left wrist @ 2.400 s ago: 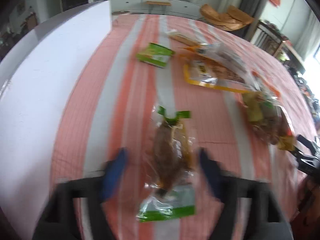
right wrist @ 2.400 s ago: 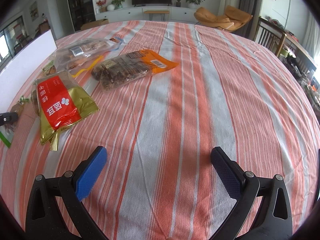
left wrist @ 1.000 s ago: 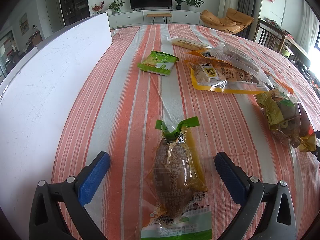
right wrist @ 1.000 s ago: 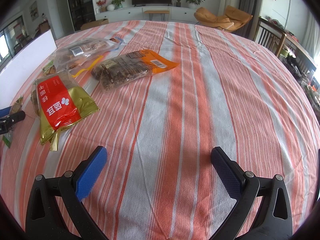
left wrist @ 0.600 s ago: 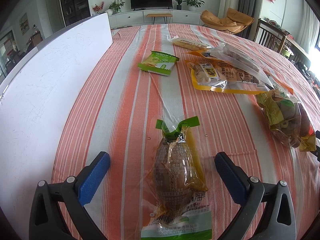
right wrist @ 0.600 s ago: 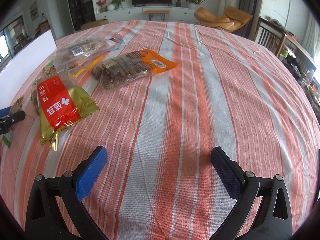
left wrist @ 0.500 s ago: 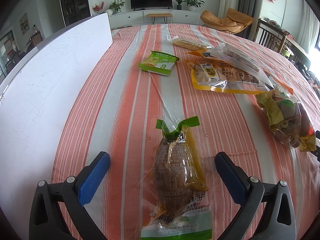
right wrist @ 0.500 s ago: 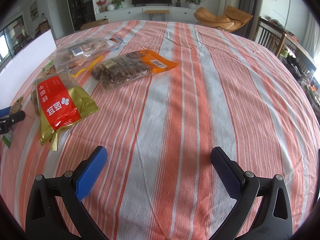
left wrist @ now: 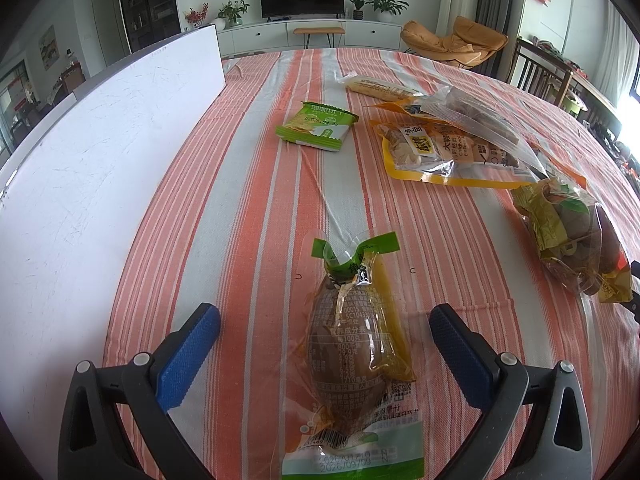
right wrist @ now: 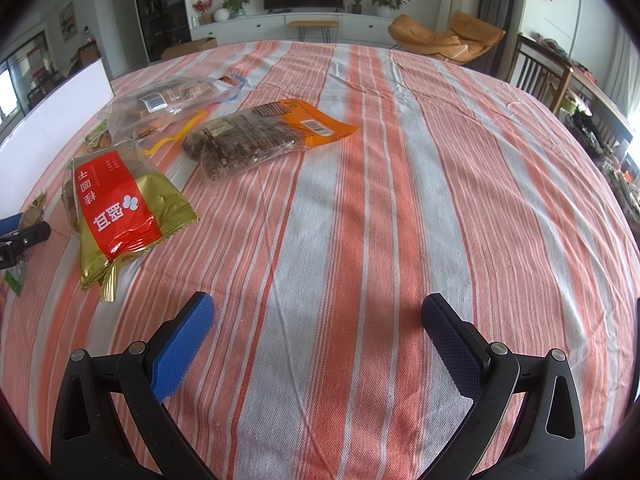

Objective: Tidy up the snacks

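With my left tool (left wrist: 325, 330) spread wide astride the vacuum-packed snack (left wrist: 354, 354) on the worktop (left wrist: 248, 184) and my right tool (right wrist: 318, 322) agape over bare cloth, I judge pickup pending: lower, then clamp.

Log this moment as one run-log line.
left gripper: open, jaws either side of egg packet on striped tablecloth | right gripper: open, over bare cloth | red-and-gold bag: untouched

Egg pouch (left wrist: 354, 364): "2026/09/09", "100". Green packet (left wrist: 316, 126): digits, unclear. Red-gold bag (right wrist: 116, 200): Chinese characters.
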The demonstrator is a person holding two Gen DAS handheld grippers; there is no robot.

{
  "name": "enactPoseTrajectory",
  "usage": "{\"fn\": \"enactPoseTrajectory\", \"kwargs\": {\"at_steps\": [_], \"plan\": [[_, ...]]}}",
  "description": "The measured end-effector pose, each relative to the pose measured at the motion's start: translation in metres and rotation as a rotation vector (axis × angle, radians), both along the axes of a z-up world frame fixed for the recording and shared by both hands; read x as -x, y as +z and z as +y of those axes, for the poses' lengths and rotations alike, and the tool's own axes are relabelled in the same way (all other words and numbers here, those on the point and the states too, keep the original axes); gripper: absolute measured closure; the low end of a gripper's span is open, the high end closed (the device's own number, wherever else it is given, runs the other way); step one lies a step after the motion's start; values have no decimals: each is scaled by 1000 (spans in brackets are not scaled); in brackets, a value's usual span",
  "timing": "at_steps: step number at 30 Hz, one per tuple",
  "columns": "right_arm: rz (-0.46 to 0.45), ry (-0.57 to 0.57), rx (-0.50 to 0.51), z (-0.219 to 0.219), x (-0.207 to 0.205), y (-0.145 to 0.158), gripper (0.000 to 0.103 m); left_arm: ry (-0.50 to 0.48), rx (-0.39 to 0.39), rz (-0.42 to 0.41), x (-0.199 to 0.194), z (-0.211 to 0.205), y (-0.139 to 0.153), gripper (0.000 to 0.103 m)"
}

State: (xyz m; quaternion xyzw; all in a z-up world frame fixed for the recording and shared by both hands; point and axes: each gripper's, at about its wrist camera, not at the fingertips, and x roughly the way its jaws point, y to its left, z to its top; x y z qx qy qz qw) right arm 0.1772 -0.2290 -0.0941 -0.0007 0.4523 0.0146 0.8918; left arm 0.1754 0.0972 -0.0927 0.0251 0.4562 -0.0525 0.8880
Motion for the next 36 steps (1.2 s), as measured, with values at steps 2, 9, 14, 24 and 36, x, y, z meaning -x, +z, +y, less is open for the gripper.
{"fn": "enactPoseTrajectory", "kwargs": {"at_steps": [2,9,14,24,36], "plan": [[0,0,0,0,0,0,0,0,0,0,0,0,0,0],[69,67,-19,0,-14,6,3,-22,-2,80,-2,0,3,2],[-20,299,-93,42,-32,69,1,-81,1,24,9,-13,12,45],[284,570,252,158,-87,30,32,-75,274,-26,43,18,29,58],[75,543,-313,205,-67,163,34,103,467,-193,64,125,134,57]]}}
